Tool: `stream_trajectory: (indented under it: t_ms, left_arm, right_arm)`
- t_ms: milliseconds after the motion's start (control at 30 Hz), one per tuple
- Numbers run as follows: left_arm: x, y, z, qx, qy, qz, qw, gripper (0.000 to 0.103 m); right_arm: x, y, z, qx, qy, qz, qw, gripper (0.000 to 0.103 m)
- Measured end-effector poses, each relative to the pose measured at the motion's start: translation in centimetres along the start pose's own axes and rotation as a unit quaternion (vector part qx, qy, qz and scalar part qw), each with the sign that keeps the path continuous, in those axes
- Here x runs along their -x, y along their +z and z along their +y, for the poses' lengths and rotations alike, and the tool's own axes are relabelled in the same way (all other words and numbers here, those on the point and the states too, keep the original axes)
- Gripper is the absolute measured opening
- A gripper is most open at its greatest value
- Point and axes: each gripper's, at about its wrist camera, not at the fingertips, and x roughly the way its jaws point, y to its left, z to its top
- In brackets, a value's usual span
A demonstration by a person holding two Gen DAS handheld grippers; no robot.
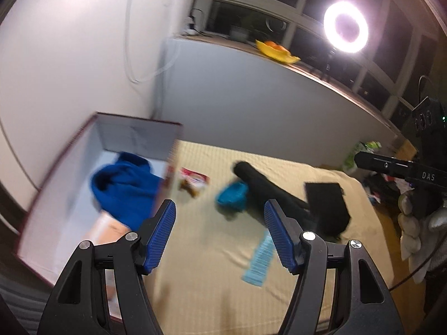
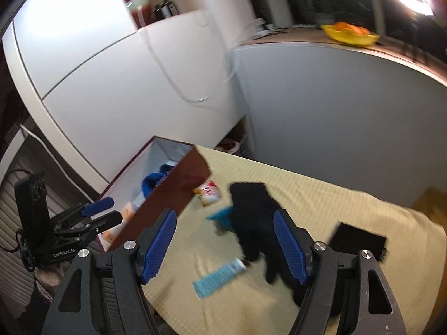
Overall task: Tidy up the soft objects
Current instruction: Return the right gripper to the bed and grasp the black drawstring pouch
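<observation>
Only left view shows gloved hand (image 1: pixel 413 223) w/ right tool (image 1: pixel 363 159).

Ribbed yellow cloth (image 2: pixel 321 203) covers the table; fuzzy black glove (image 2: pixel 251 209) looks matt.

Cloth (image 1: pixel 123 187) in box (image 1: pixel 56 173); glove (image 2: pixel 251 212) right.

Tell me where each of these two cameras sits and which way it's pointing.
Left wrist: behind the open left gripper, angled down at the yellow cloth and maroon box; a gloved hand holds the right gripper at right.
Right wrist: behind the open right gripper, facing down over the black fabric; the left gripper shows at left.
Shared: box, blue garment, pale blue strip.
</observation>
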Motion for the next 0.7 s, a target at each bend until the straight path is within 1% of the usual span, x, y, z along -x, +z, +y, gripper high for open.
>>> stream_trajectory:
  t_ms: [67, 200, 300, 400, 533, 700]
  left_arm:
    - [-0.7, -0.7, -1.1, -0.005, -0.010, 0.010, 0.9999, 0.066]
    - [-2.7, -2.4, -3.1, -0.025, -0.010, 0.032, 0.9991, 0.066]
    - [-4.0, -3.3, -3.9, -0.025, -0.018, 0.052, 0.9982, 0.066]
    - [-5.2, -3.9, -4.7, -0.027, -0.021, 0.065, 0.9973, 0.066]
    - [-6.0, -4.1, -5.4, -0.027, -0.030, 0.073, 0.9965, 0.066]
    - [-7.1, -3.9, -7.8, -0.048, -0.048, 0.079, 0.9946, 0.066]
  right_arm:
    - [1.1, -1.0, -1.5, -0.013, -0.010, -0.005, 1.000, 0.069]
    - [2.9, -3.4, -4.1, -0.039, -0.020, -0.002, 0.999, 0.069]
    - [3.7, -4.9, -5.8, -0.050, -0.043, 0.001, 0.998, 0.069]
    - [3.9, -6.3, -7.9, -0.070, -0.056, 0.016, 0.996, 0.069]
    - [4.0, -7.4, -10.3, -0.098, -0.055, 0.022, 0.993, 0.069]
    - [3.5, -8.1, -12.9, -0.133, -0.042, 0.031, 0.990, 0.069]
